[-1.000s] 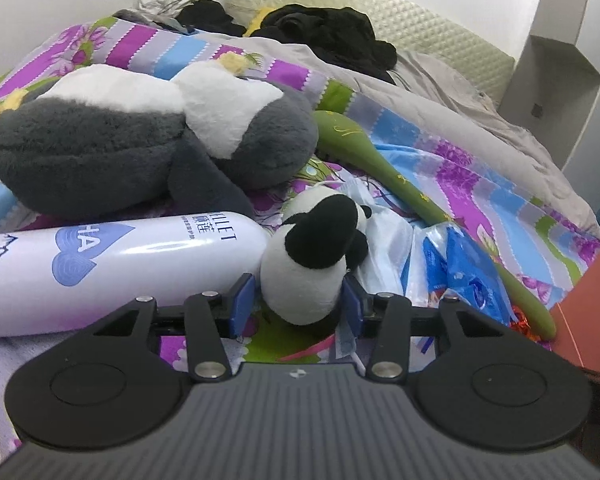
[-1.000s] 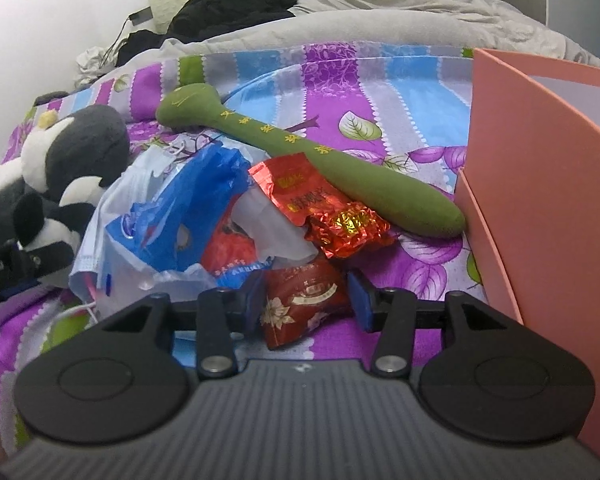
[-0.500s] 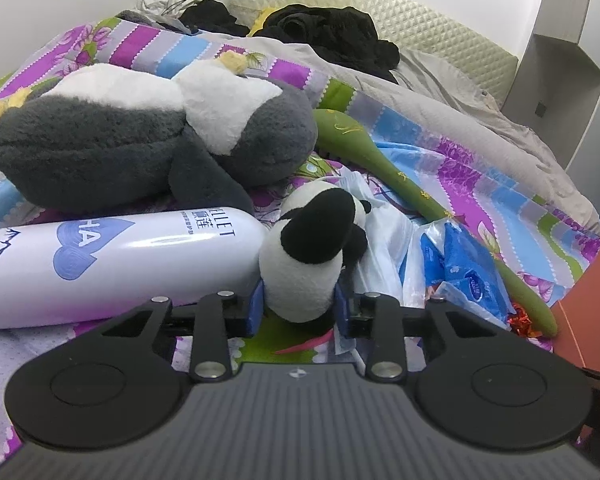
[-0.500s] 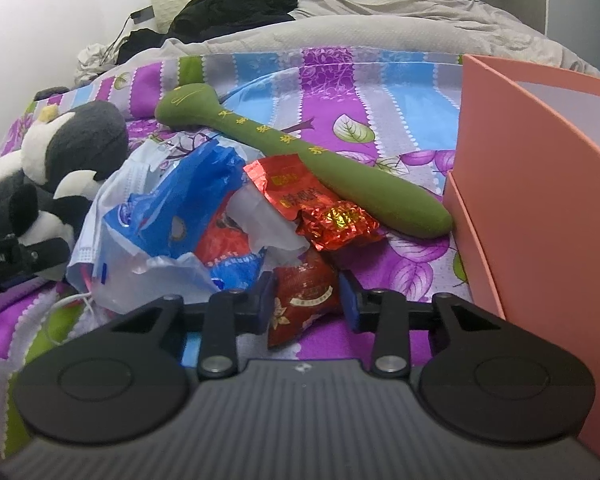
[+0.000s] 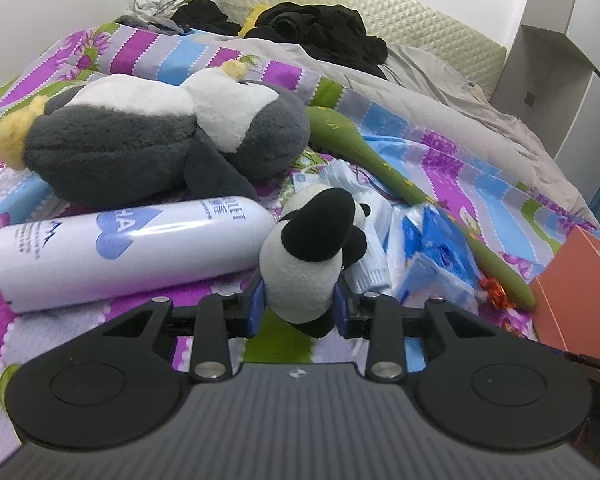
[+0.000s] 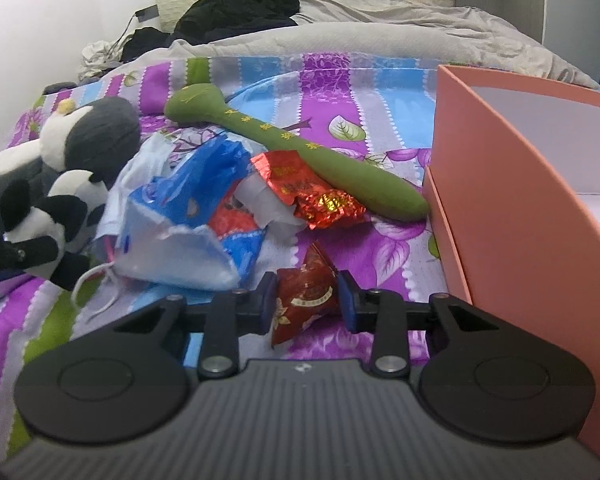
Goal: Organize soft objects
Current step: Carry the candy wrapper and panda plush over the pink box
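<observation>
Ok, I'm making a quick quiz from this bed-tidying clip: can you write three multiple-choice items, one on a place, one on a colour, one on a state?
1. Where does the white bottle lie?
A. in front of the big grey plush
B. inside the box
C. on the black clothes

2. What colour is the long soft stick?
A. orange
B. green
C. white

3. What is the right gripper doing?
A. standing wide open over bare bedding
B. holding a blue bag
C. closed on a red packet

Answers:
1 A: the bottle lies on the bedspread between the camera and the grey plush.
2 B: it is green with small yellow marks.
3 C: both blue pads press the packet's sides; its jaws have just been closing. The left gripper likewise clamps the small panda.
</observation>
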`<state>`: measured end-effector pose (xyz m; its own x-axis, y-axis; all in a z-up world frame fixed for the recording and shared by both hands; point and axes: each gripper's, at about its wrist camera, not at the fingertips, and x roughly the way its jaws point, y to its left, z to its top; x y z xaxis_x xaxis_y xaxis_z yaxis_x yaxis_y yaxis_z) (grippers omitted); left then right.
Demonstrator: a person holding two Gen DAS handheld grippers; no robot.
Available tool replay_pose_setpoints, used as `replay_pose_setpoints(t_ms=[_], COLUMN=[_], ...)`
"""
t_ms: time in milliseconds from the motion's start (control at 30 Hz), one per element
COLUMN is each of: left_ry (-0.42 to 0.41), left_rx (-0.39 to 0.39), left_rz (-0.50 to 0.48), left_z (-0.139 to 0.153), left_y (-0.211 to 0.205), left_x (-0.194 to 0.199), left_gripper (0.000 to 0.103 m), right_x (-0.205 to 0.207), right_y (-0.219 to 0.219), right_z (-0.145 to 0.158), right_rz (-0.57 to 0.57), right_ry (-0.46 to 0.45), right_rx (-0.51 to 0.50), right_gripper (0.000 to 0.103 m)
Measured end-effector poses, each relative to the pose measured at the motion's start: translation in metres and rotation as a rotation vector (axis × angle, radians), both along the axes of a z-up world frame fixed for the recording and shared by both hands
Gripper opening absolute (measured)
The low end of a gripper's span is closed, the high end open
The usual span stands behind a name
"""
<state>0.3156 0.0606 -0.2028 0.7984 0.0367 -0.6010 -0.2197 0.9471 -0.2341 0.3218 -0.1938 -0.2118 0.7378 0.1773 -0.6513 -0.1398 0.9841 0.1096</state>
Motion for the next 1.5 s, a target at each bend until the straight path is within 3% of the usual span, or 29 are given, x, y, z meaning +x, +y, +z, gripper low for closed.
replay_pose_setpoints(t_ms=[667, 1000, 1233, 1500], left_ry=[0.031, 0.075, 0.093, 0.072], left_rx=[0.022, 0.013, 0.003, -0.033], left_rz=[-0.098, -0.159, -0.221, -0.270], left_z=[0.044, 0.054, 0.064, 0.101], left_y=[-0.016, -0.038, -0.063, -0.091], left_x=[-0.107, -0.154, -0.163, -0.146], left_gripper=[0.039, 0.040, 0.040, 0.040], right_x=[-0.097, -0.143, -0.162, -0.158], right_y=[-0.002, -0.007, -0.022, -0.059], right_z=[0.045, 0.057, 0.070, 0.120], right_rz=[0.091, 0.129, 0.108, 0.036], right_ry=[-0.007, 0.030, 0.030, -0.045], right_rx=[0.052, 0.088, 0.098, 0.103], right_gripper=[0.036, 0.036, 0.036, 0.036])
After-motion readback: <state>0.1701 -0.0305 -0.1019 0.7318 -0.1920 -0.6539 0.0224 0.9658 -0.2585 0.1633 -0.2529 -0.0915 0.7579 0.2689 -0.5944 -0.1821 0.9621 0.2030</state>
